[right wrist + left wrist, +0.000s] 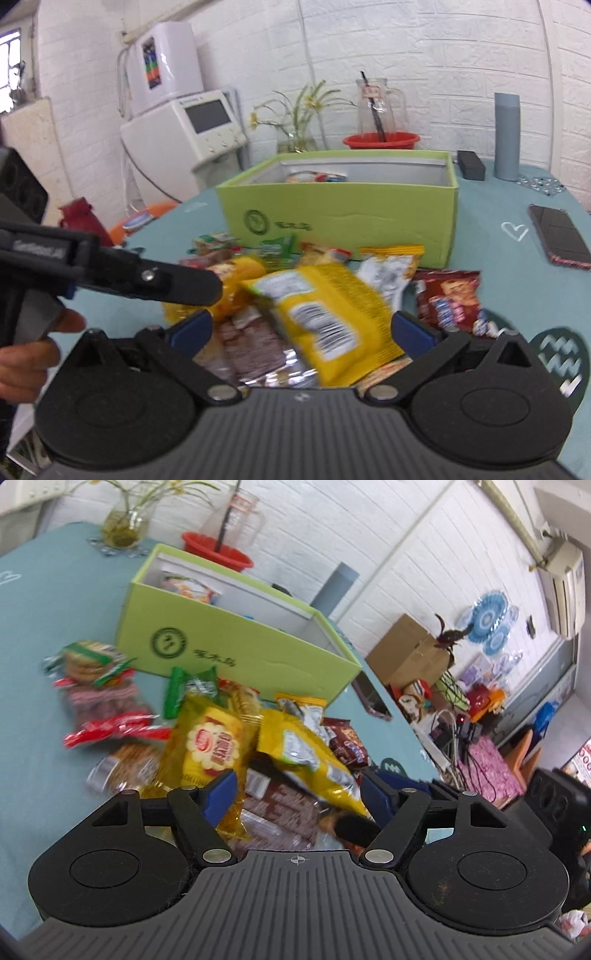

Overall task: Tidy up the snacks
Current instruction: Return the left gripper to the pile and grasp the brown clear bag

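Note:
A pile of snack packets lies on the teal table (48, 602) in front of an open green box (236, 642) (343, 218) that holds one packet (192, 587). My left gripper (297, 795) is open just over the pile, above a brown packet (280, 812) and beside a yellow cookie packet (214, 746). My right gripper (301, 328) is wide open with a yellow packet (332, 317) lying barcode-up between its pads (410, 328), which stand apart from it. The left gripper's black finger (177, 284) crosses the right wrist view, with a hand (29, 354) behind it.
A phone (561, 240) lies right of the box, and a green coaster (557, 354) sits nearer. Behind the box stand a red bowl (380, 140) with a glass pitcher, a plant vase (299, 140), a grey bottle (506, 136) and a small black case (471, 164).

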A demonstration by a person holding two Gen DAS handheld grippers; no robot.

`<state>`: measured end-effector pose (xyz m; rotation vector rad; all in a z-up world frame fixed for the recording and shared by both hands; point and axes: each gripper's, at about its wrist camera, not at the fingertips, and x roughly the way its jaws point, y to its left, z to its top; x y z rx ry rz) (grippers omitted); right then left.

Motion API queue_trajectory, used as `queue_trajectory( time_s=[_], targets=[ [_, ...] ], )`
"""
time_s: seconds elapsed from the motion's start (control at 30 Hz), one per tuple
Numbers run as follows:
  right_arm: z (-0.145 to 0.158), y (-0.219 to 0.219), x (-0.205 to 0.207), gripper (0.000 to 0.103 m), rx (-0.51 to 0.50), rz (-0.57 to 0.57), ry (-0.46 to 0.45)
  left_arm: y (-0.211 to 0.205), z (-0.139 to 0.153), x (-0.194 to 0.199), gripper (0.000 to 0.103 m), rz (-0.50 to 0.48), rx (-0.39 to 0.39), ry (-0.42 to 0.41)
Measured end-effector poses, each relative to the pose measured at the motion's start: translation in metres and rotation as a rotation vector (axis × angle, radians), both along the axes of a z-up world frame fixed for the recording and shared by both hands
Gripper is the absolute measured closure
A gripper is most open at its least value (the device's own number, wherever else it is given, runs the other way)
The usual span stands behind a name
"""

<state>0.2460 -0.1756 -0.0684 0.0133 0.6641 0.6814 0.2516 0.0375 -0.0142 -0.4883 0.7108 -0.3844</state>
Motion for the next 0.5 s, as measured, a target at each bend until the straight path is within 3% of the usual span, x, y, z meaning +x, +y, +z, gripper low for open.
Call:
queue_trajectory(
  time_s=[0.17, 0.27, 0.33, 0.5],
  targets=[
    [-0.011, 0.015, -0.034, 0.000, 0.037, 0.060, 0.069, 0.015, -0.005, -0.022, 0.038, 0.024, 0.040, 0.032],
    [-0.017, 0.028, -0.024, 0.000, -0.022, -0.010, 0.050, 0.016, -0.015, -0.021, 0.038, 0.019, 0.026, 0.073],
    [-0.018, 0.037, -0.015, 0.000, -0.050, 0.008, 0.014, 0.017, -0.019, -0.022, 0.038, 0.009, 0.002, 0.083],
    [-0.033, 0.058, 0.002, 0.000, -0.116, 0.016, 0.019, 0.027, -0.022, -0.030, 0.037, 0.014, -0.048, 0.093]
  ],
)
